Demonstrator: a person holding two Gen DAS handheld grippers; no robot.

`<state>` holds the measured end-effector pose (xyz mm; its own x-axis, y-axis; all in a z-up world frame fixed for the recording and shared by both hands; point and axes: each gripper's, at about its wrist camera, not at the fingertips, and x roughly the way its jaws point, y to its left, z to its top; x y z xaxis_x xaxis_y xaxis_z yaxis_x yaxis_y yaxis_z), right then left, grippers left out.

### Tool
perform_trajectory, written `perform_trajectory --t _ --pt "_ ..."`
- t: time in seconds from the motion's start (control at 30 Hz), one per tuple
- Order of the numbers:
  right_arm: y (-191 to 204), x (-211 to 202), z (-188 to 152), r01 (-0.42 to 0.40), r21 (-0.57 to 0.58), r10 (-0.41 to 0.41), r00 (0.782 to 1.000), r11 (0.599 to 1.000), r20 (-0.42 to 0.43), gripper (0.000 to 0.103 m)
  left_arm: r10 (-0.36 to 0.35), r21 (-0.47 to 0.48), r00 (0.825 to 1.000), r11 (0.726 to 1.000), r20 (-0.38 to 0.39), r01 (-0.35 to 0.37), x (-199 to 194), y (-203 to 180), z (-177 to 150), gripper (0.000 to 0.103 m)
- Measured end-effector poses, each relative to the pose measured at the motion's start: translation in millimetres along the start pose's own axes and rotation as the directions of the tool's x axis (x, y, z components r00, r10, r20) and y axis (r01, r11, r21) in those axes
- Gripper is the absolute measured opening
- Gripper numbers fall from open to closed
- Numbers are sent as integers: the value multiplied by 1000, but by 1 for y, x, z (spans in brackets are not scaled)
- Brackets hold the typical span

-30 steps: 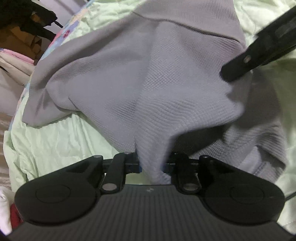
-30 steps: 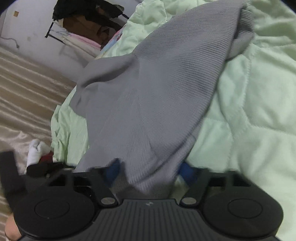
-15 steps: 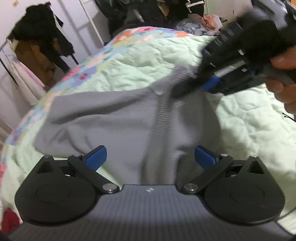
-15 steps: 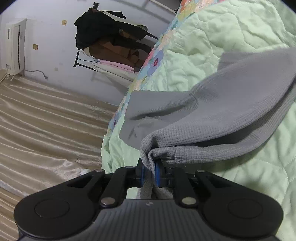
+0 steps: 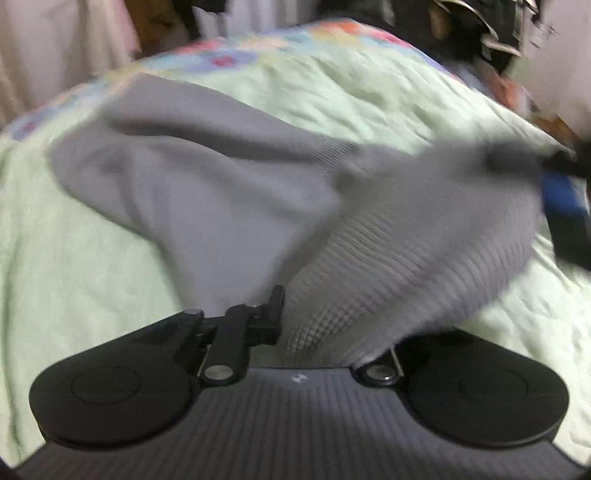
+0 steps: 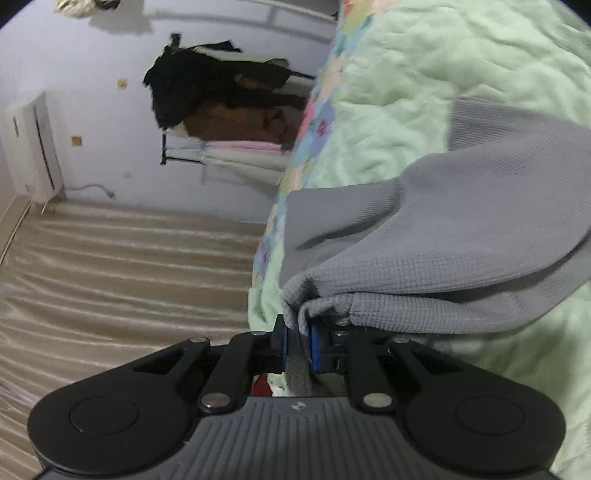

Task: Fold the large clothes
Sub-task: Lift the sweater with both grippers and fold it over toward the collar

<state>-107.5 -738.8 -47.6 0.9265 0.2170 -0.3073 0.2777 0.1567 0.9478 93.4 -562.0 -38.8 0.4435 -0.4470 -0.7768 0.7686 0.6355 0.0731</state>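
A grey waffle-knit garment [image 5: 221, 192] lies rumpled on a pale green quilt [image 5: 74, 258]. My left gripper [image 5: 297, 314] is closing on a bunched fold of it; cloth fills the jaws and hides the right finger. At the far right of the left wrist view, blurred, my right gripper [image 5: 543, 173] holds another part of the cloth up. In the right wrist view the garment [image 6: 480, 229] stretches away over the quilt [image 6: 424, 74]. Its hem is pinched between the blue pads of the right gripper [image 6: 298, 343], whose jaws are opening slightly.
The quilt's floral border [image 6: 314, 110] marks the bed's edge. Beyond it lie beige striped fabric [image 6: 110, 277], a clothes rack [image 6: 221, 96] with dark and pink garments, and a white wall unit [image 6: 33, 144]. Dark clutter [image 5: 480, 29] sits behind the bed.
The left gripper let go of the cloth, opened wide, then closed on a new fold. The right gripper kept the hem and lifted it while rolling.
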Motion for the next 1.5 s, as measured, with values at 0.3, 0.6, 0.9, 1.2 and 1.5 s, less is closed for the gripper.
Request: perform_trajectory --t 0.3,0.6,0.9,1.2,1.5 --pt "-83 -38 -46 97 220 -129 982 971 137 75 -14 -6 997 1000 70 14 -10 20 0 15" --pt "-65 -24 -11 314 103 -331 893 944 306 91 -48 -13 995 999 90 50 -26 22 -2 15" --pt "-65 27 -5 372 22 -348 841 928 415 6 -57 -25 994 998 96 60 -14 43 -4 15" --pt "90 119 68 225 -366 -96 937 903 337 5 245 -69 925 969 290 -236 -67 144 106 15" --pt "277 46 35 -234 -610 474 840 757 266 5 280 -40 733 944 620 -326 -298 143 97 16"
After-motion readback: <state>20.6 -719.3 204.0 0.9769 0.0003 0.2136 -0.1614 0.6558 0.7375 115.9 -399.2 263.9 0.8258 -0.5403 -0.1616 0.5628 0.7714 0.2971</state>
